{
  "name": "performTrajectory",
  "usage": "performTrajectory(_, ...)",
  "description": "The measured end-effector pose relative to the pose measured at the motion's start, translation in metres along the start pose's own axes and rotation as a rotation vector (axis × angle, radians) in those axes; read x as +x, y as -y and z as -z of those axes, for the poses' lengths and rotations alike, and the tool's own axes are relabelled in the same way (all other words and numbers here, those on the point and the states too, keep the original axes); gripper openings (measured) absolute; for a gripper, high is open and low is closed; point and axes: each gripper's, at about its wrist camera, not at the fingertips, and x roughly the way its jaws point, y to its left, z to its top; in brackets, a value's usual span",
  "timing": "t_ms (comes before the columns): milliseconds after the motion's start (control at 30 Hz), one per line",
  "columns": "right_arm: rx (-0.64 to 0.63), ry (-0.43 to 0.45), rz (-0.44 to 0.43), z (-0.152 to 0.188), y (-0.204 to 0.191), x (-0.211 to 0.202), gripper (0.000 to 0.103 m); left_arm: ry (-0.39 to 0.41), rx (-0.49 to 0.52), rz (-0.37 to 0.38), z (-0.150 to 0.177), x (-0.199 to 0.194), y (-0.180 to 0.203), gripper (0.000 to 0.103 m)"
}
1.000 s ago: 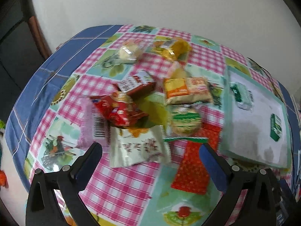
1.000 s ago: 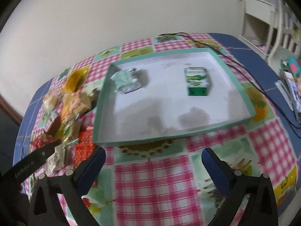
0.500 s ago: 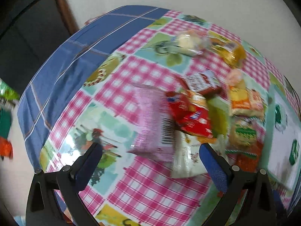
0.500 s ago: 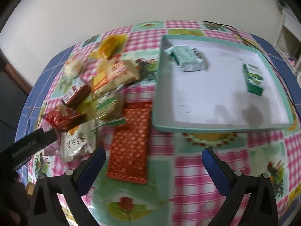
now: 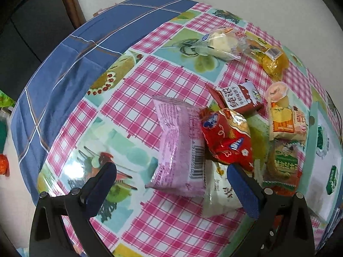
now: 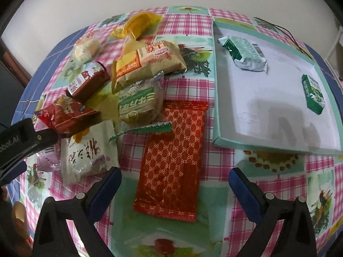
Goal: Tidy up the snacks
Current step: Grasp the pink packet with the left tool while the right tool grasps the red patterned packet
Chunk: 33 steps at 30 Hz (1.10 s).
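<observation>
Left gripper [image 5: 170, 184]: fingers spread wide, holding nothing, poised above the near end of the pink wrapper [image 5: 182, 147], which lies flat on the counter [image 5: 137, 90] between them. Red foil packet [image 5: 227, 139] overlapping the pink wrapper's right edge; white packet [image 5: 220, 194] tucked under both, partly behind the right finger.

Right gripper [image 6: 174, 184]: fingers spread wide, empty, framing the near end of the flat red patterned packet [image 6: 173, 158], not touching it. Same packet lying just beside the left edge of the teal-rimmed tray [image 6: 216, 98].

Tray contents: green-and-silver packet [image 6: 244, 52] toward the far left corner, small green carton [image 6: 313, 94] toward the right side, well apart from each other.

Remaining snacks heaped on the chequered cloth left of the tray: brown carton [image 6: 88, 81], tan biscuit packet [image 6: 148, 62], green-labelled packet [image 6: 137, 102], yellow packet [image 6: 139, 24], pale bun in clear wrap [image 6: 86, 49]. Left gripper body visible at the left margin of the right wrist view.
</observation>
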Motion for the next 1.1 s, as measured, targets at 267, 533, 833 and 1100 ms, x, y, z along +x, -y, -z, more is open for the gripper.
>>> performTrajectory(267, -0.031, -0.002, 0.042, -0.006, -0.005, 0.010, 0.088, -0.029, 0.014, 0.004, -0.010, 0.020, -0.003, 0.092)
performTrajectory(533, -0.042, 0.014, 0.033, -0.009, 0.000, 0.003, 0.057, -0.024, 0.067, 0.017, -0.006, 0.027, 0.012, 0.063)
performTrajectory(833, -0.047, 0.008, -0.005, -0.006, 0.009, -0.001, 0.047, -0.012, 0.073, 0.033, 0.004, 0.023, 0.020, 0.049)
performTrajectory(1100, -0.008, -0.002, -0.049, 0.000, 0.015, -0.009, 0.046, -0.010, 0.058, 0.050, 0.007, 0.020, 0.018, 0.044)
